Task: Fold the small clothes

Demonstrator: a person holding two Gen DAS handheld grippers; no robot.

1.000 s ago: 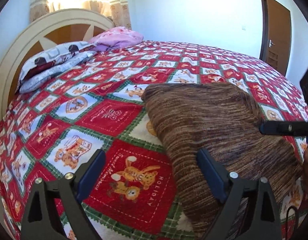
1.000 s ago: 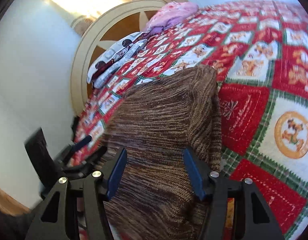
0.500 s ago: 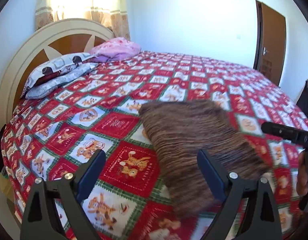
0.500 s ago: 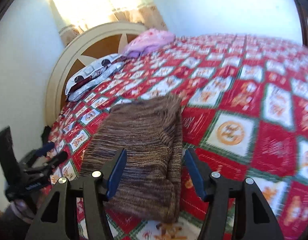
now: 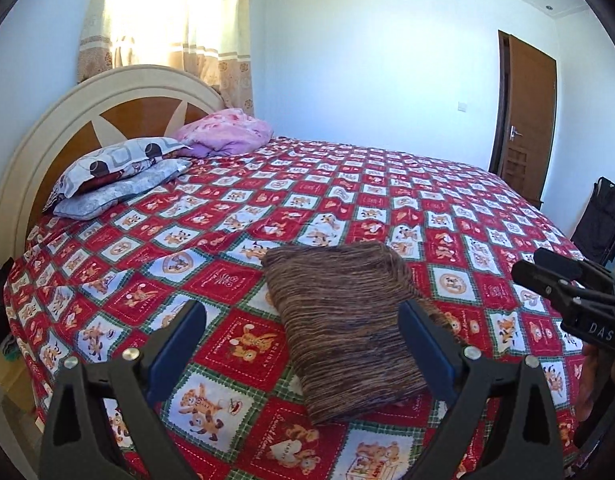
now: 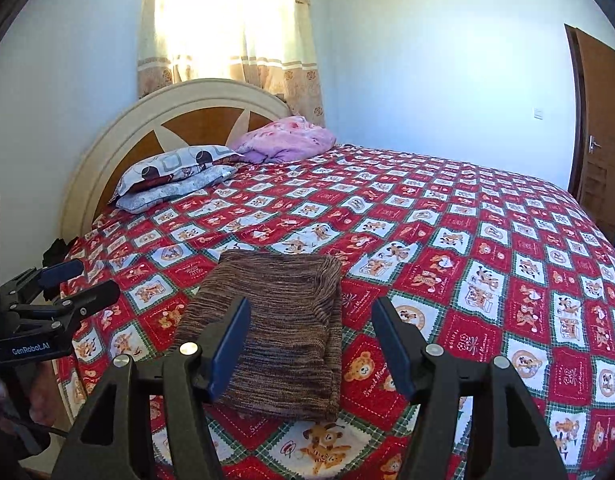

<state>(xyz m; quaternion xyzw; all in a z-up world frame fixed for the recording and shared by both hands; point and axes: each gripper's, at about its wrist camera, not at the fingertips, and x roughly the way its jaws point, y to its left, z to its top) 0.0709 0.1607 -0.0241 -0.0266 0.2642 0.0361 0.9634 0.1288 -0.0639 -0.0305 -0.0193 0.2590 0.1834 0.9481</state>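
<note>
A brown striped knit garment point(image 5: 347, 320) lies folded into a rectangle on the red patterned bedspread point(image 5: 347, 184), near the bed's front edge. It also shows in the right wrist view point(image 6: 275, 328). My left gripper point(image 5: 303, 344) is open and empty, held back above the bed in front of the garment. My right gripper point(image 6: 311, 340) is open and empty, also held back above it. Each gripper shows at the edge of the other's view: the right one point(image 5: 567, 292), the left one point(image 6: 63, 292).
Two patterned pillows point(image 5: 115, 172) and a pink bundled blanket point(image 5: 227, 132) lie by the round headboard point(image 5: 107, 92). A brown door point(image 5: 523, 120) stands at the right. A dark chair point(image 5: 603, 216) stands beside the bed. A curtained window is behind the headboard.
Both grippers have drawn back and up from the garment. It now lies flat and folded, farther away in both views.
</note>
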